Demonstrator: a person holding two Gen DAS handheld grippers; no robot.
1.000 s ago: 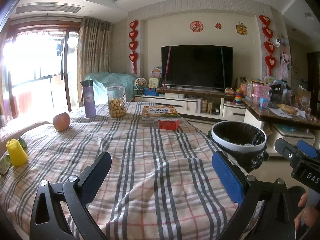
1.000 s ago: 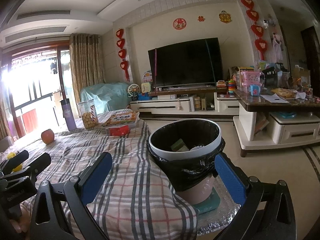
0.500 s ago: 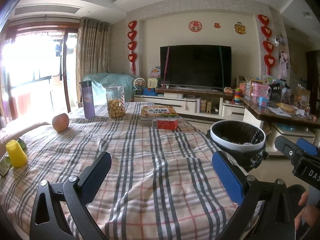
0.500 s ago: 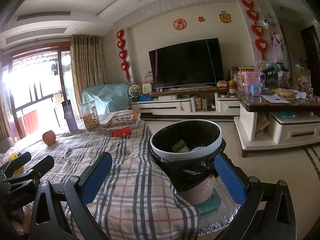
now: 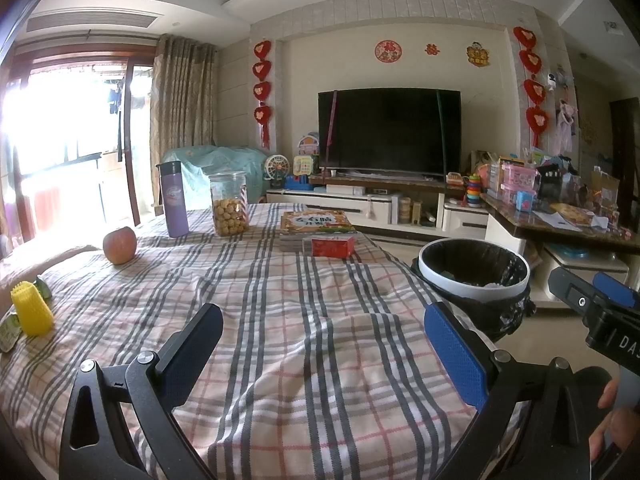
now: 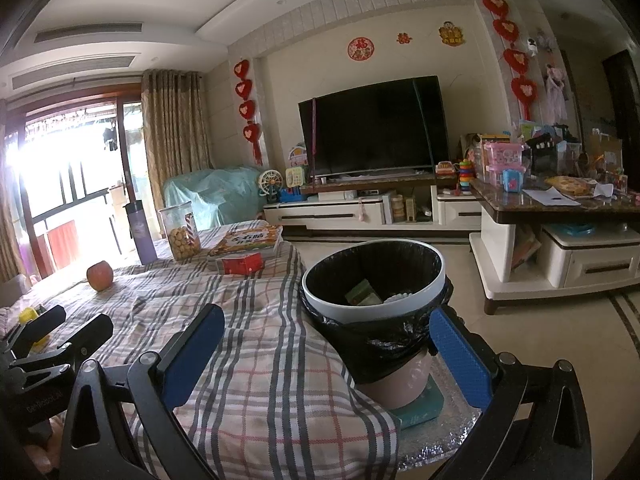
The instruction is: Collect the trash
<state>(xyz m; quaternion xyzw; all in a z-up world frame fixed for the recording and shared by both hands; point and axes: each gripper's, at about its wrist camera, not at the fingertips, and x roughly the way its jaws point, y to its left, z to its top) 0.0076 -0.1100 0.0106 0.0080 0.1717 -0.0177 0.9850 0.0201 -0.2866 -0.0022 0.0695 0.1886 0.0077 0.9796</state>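
A trash bin (image 6: 374, 286) with a white rim and black liner stands off the right edge of the plaid-covered table (image 5: 280, 320); paper scraps lie inside it. It also shows in the left wrist view (image 5: 474, 270). My left gripper (image 5: 320, 350) is open and empty above the near part of the cloth. My right gripper (image 6: 326, 350) is open and empty, just in front of the bin. A small wrapper (image 5: 8, 332) lies at the table's left edge beside a yellow ridged cup (image 5: 31, 314). A red box (image 5: 333, 246) lies by the books.
On the table stand an apple (image 5: 119, 245), a purple flask (image 5: 173, 199), a cookie jar (image 5: 229, 204) and a stack of books (image 5: 316, 224). A TV stand (image 6: 360, 212) and a cluttered side table (image 6: 560, 204) lie beyond the bin.
Both grippers have stayed open and nearly still. The views have shifted only slightly.
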